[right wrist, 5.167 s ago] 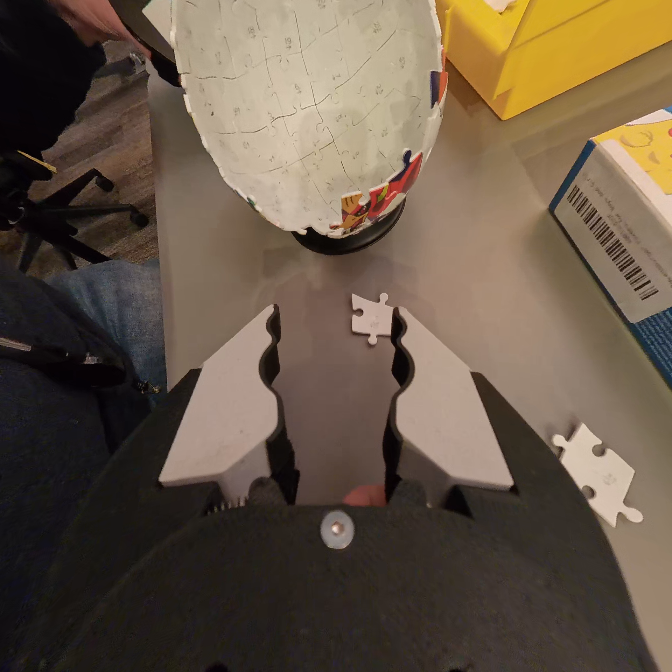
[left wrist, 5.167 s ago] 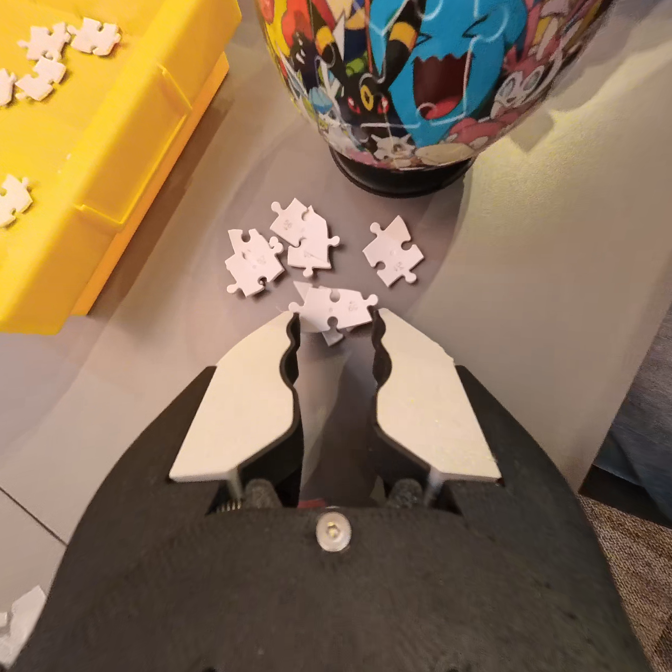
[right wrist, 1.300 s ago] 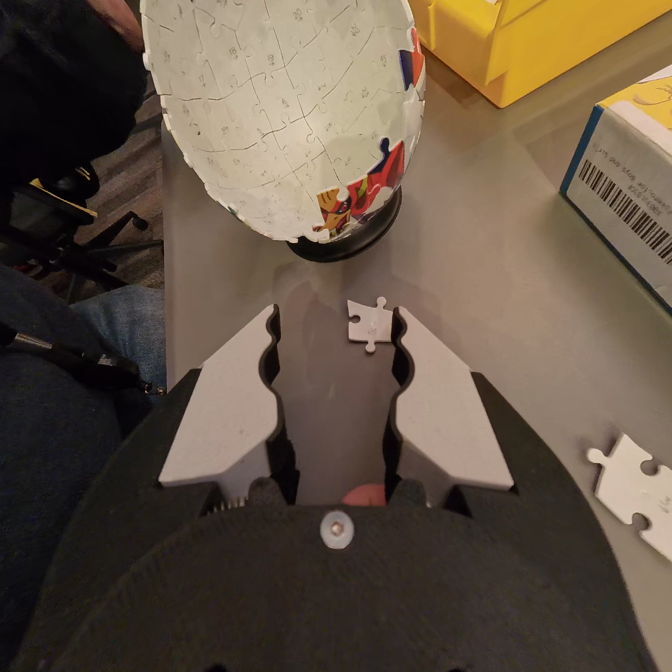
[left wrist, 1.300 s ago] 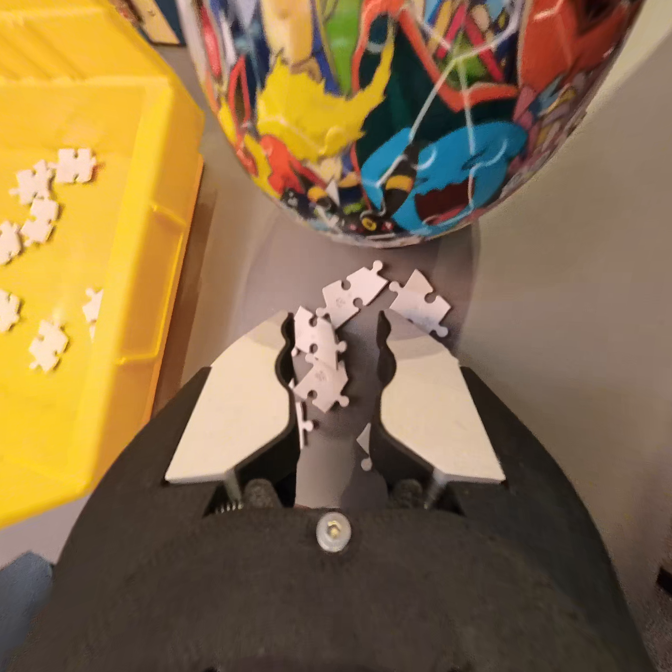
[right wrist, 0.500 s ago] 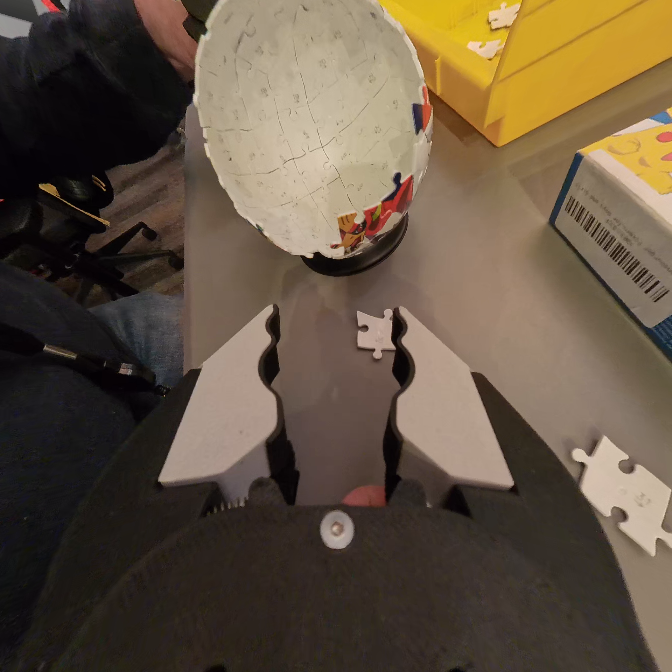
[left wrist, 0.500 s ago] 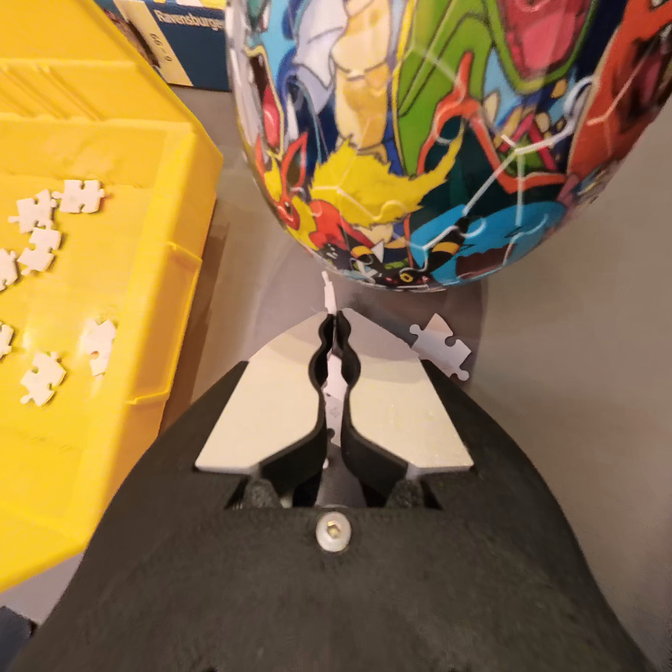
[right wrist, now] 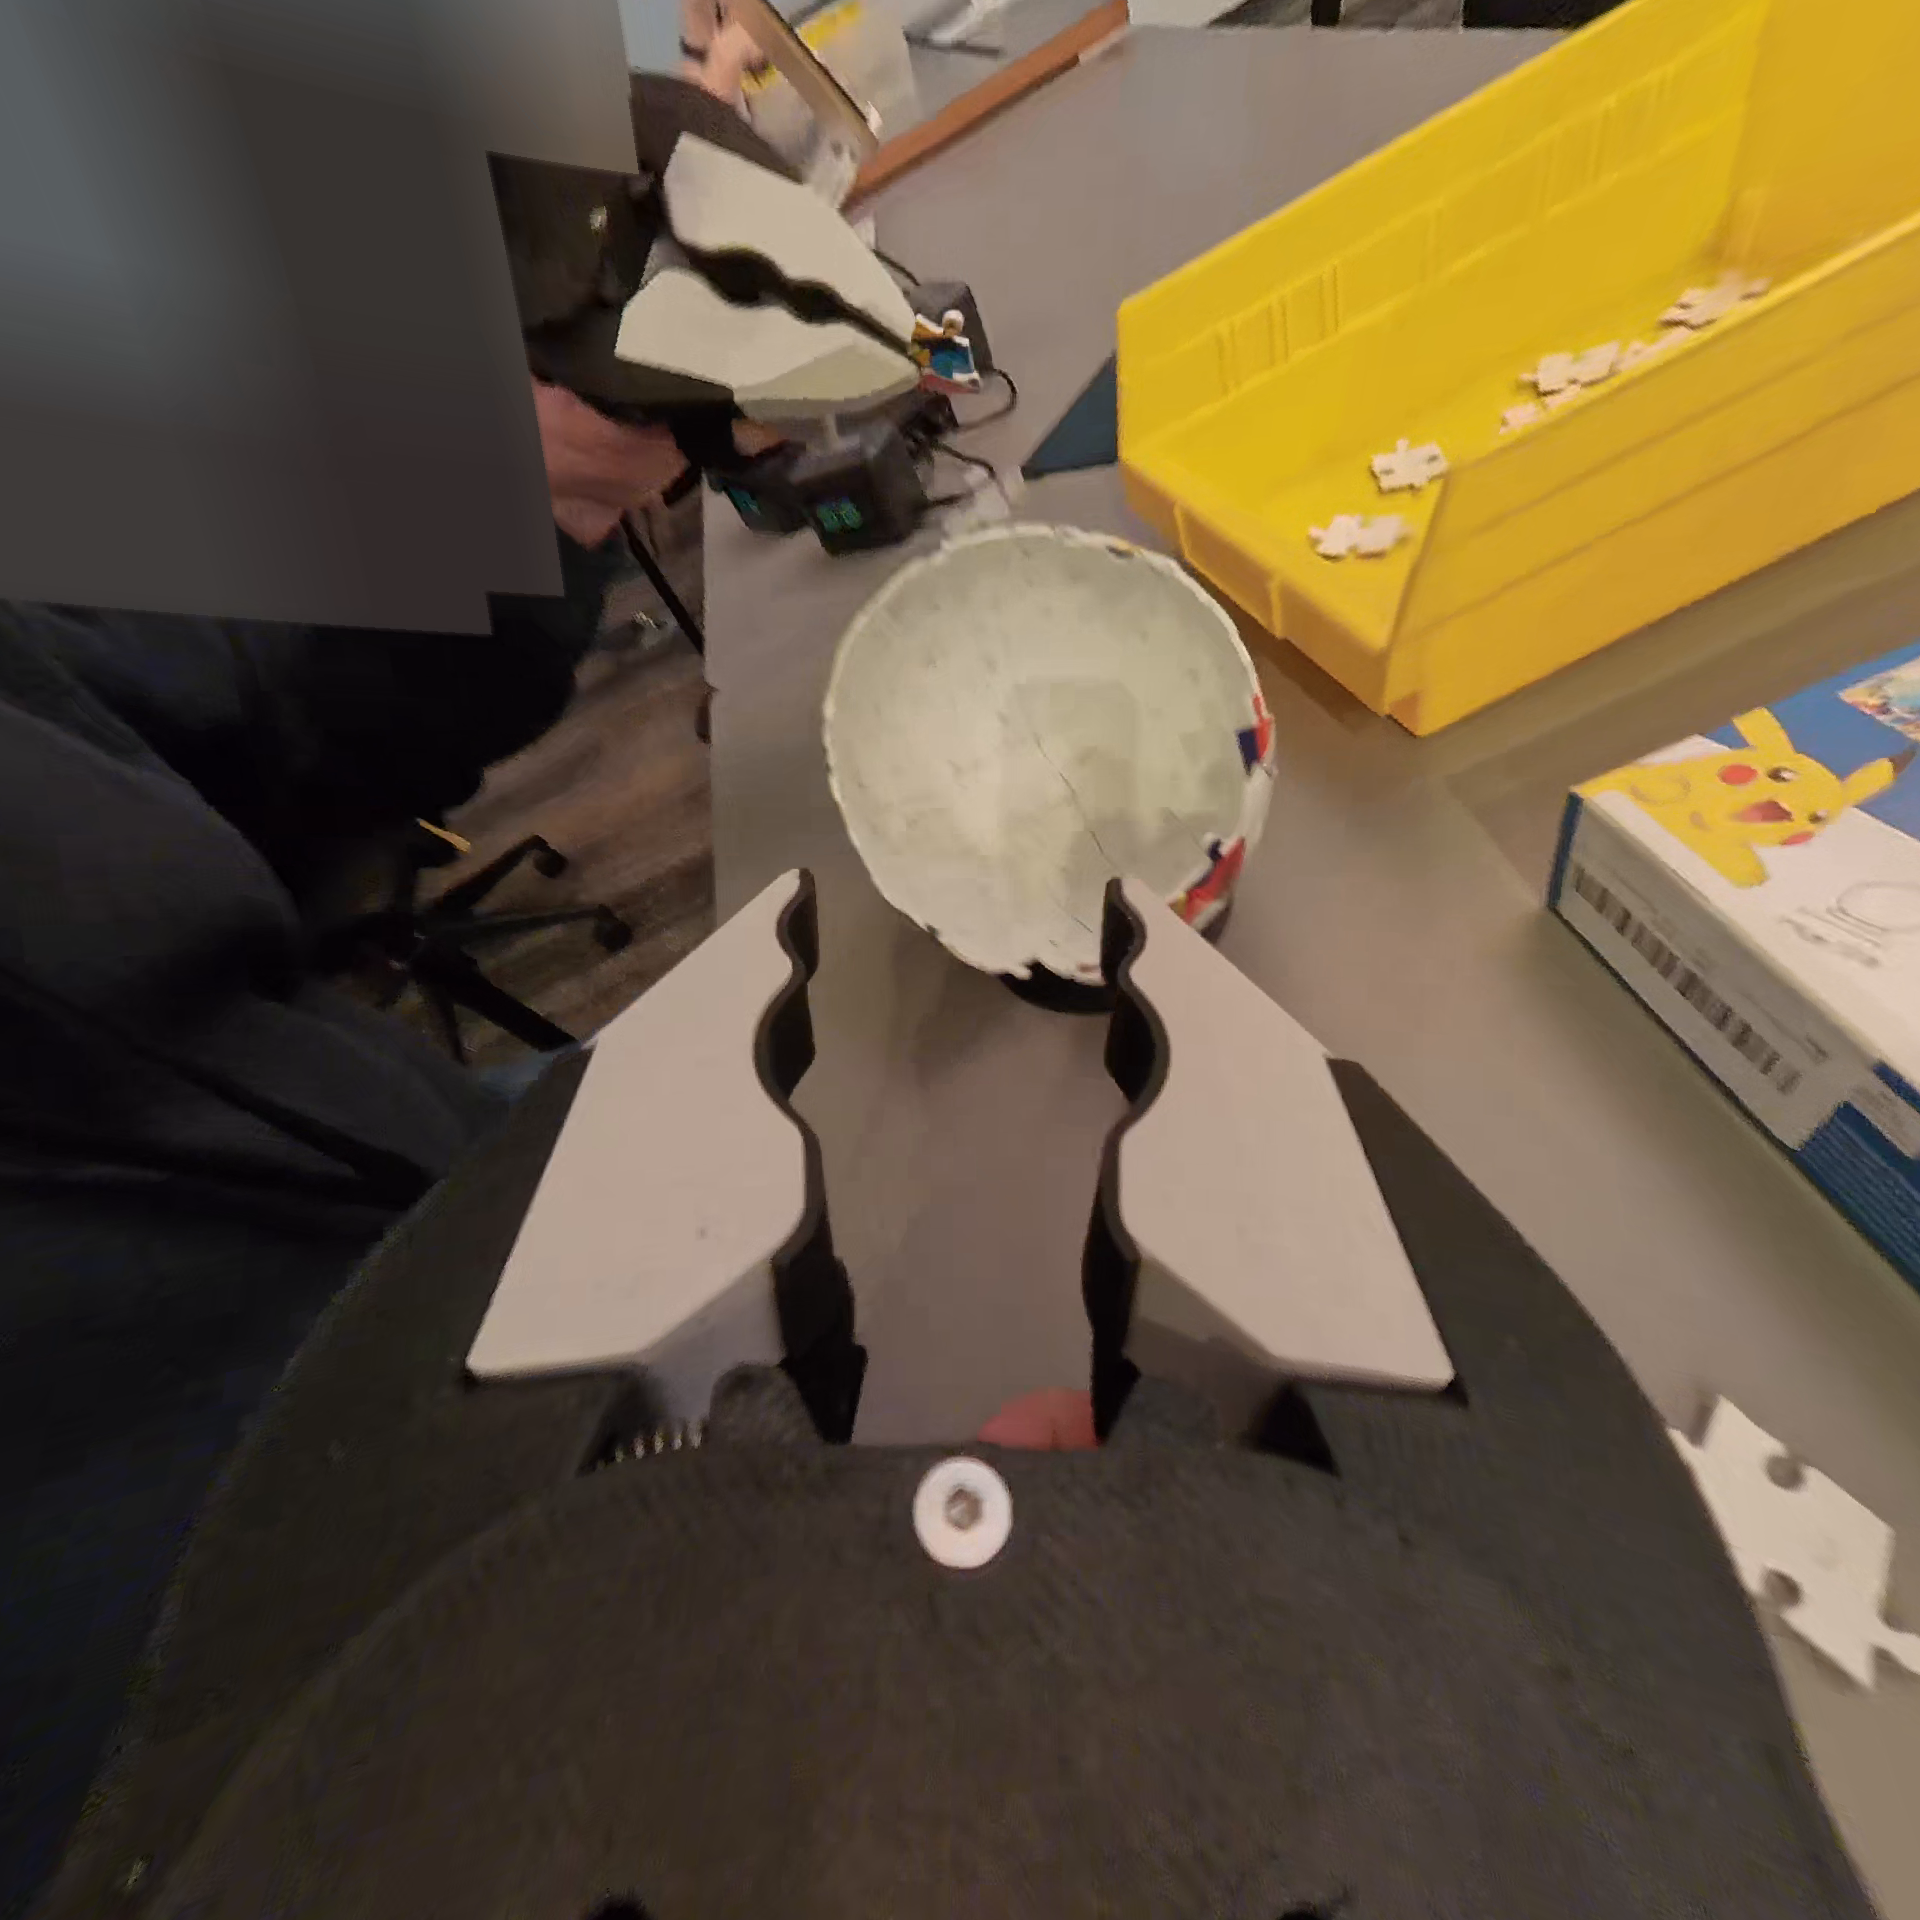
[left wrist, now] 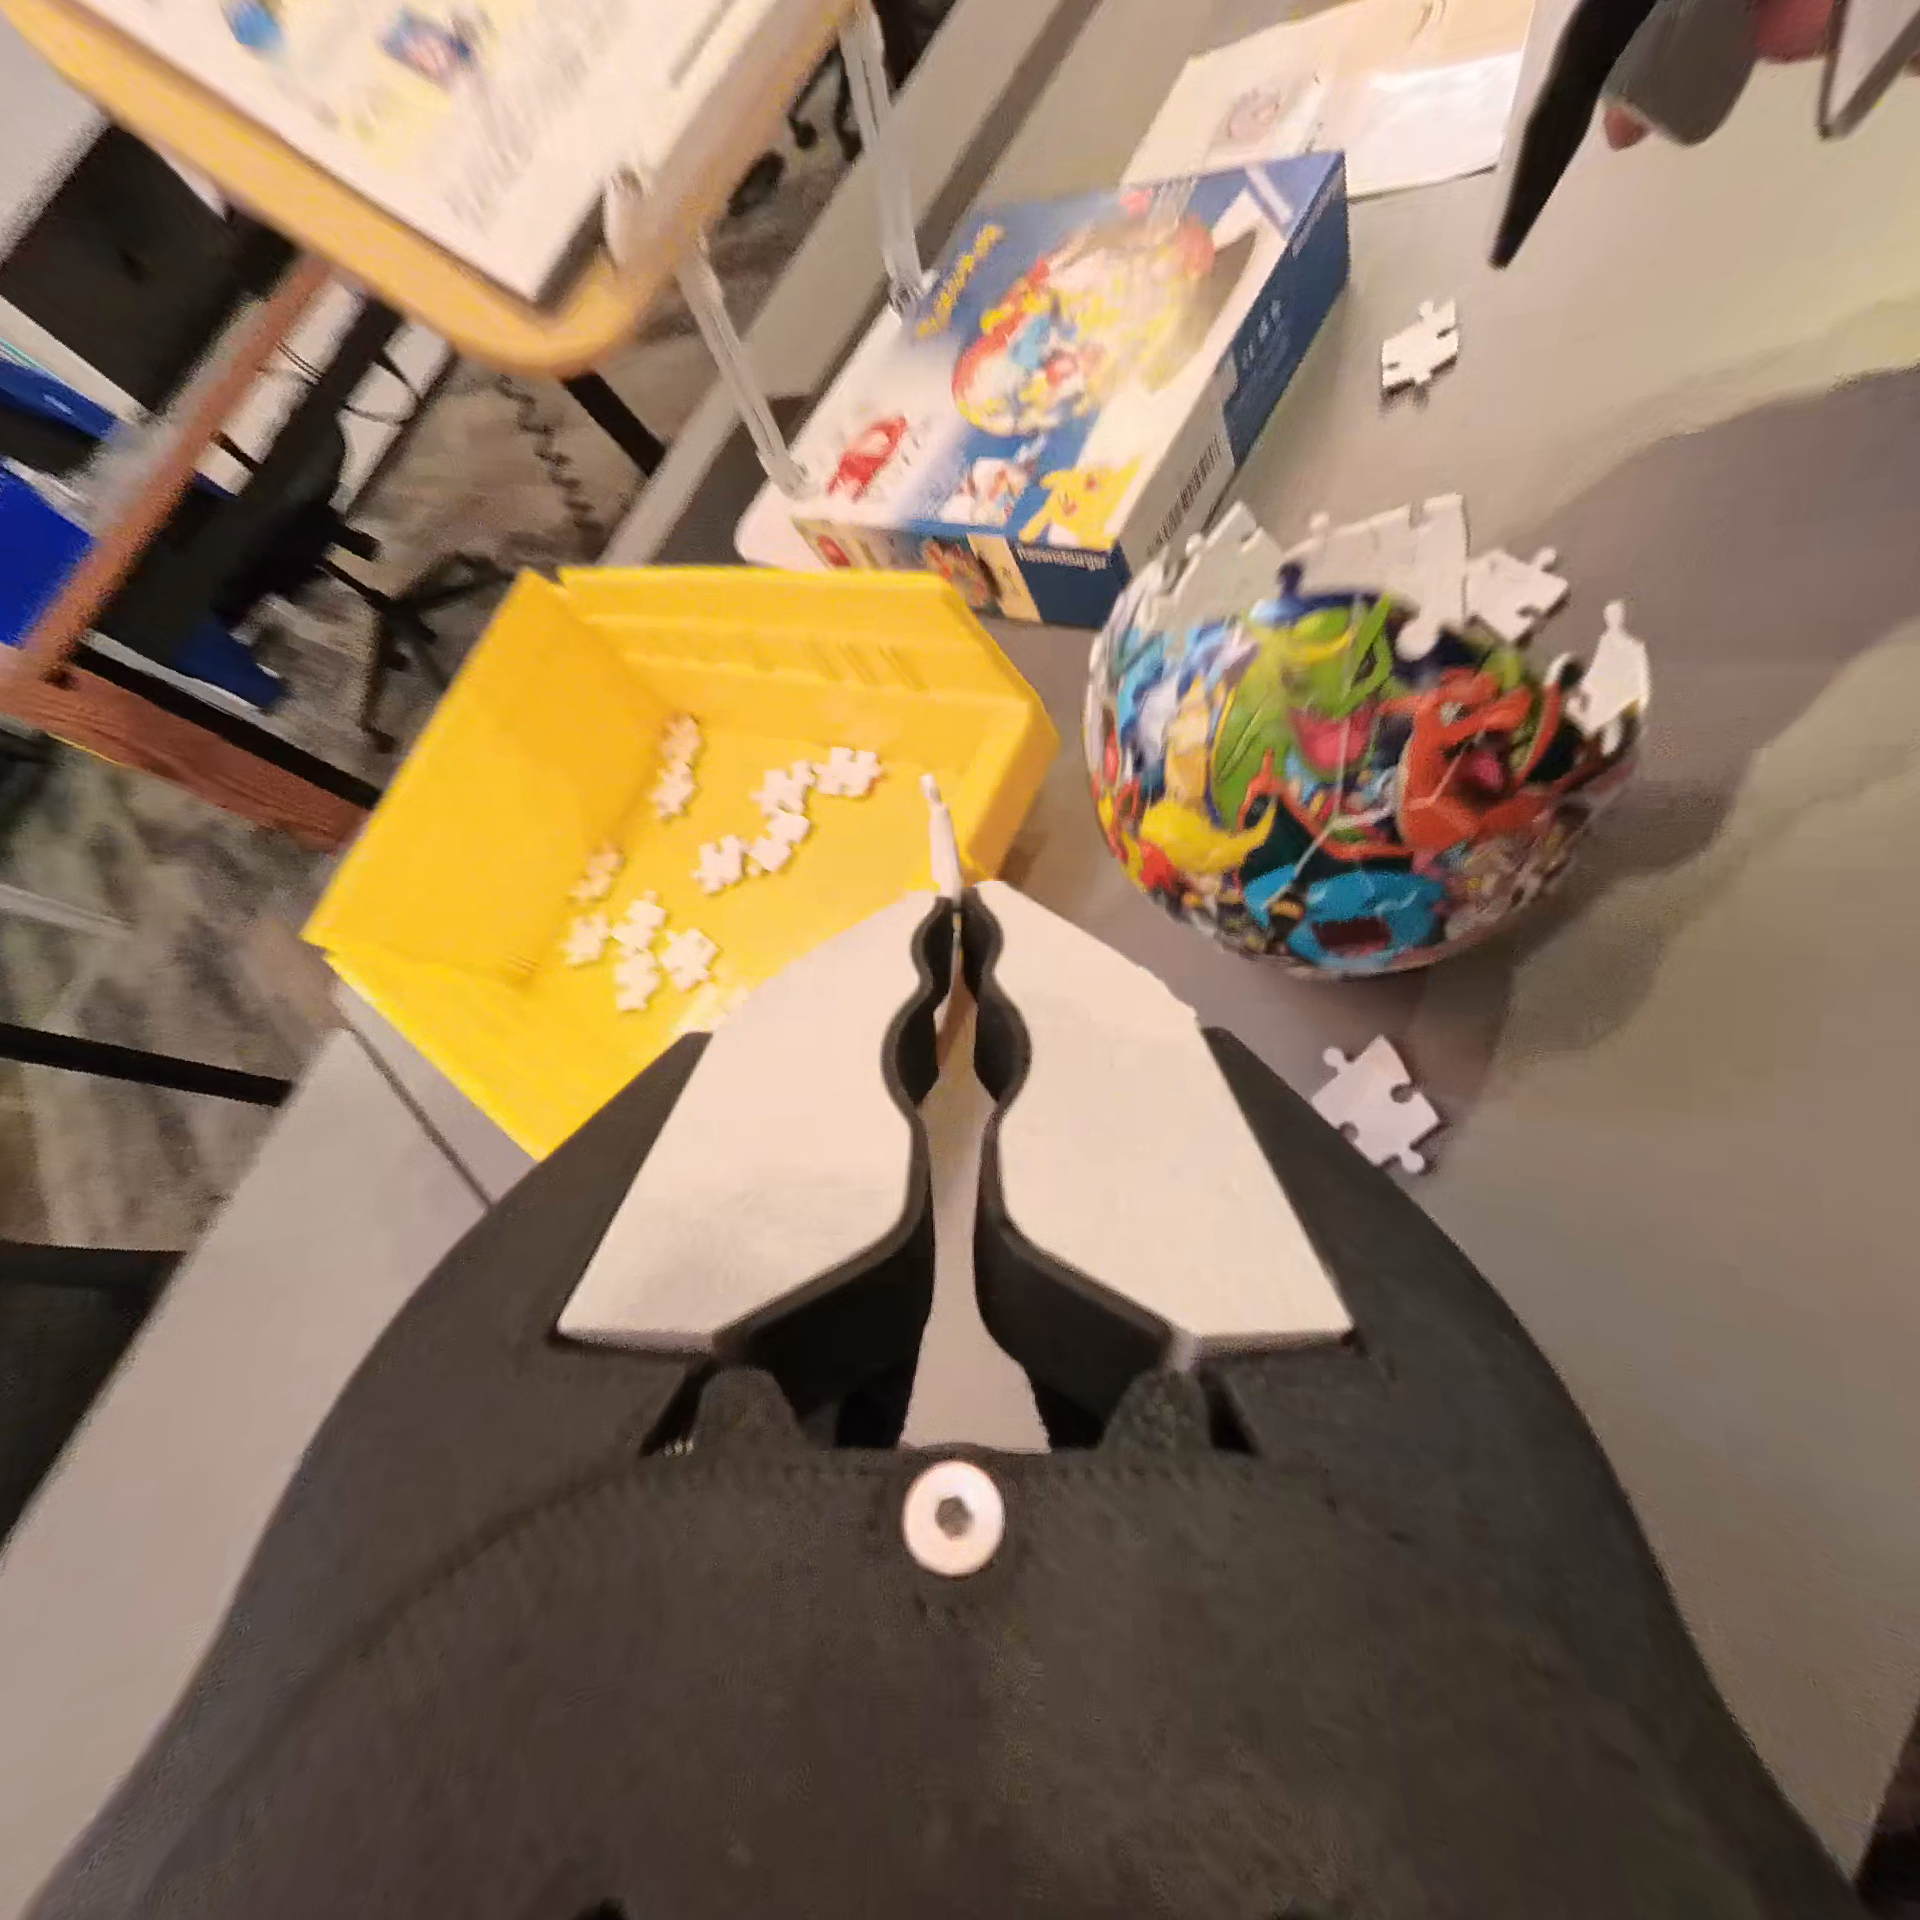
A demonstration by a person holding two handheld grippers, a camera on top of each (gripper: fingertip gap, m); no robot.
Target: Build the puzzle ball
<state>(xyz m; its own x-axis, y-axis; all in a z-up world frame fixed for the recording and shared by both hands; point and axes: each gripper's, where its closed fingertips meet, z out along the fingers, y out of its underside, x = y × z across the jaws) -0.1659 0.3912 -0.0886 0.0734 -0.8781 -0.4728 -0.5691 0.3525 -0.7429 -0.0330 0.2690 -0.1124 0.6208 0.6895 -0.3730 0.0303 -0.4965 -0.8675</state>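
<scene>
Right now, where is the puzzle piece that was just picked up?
The puzzle piece is pinched edge-on in the left gripper, held up in the air above the yellow bin, left of the puzzle ball.

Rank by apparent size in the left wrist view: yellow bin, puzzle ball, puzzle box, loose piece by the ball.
1. yellow bin
2. puzzle box and puzzle ball: look alike, and the box is farther away, so unranked
3. loose piece, clearly smallest
</scene>
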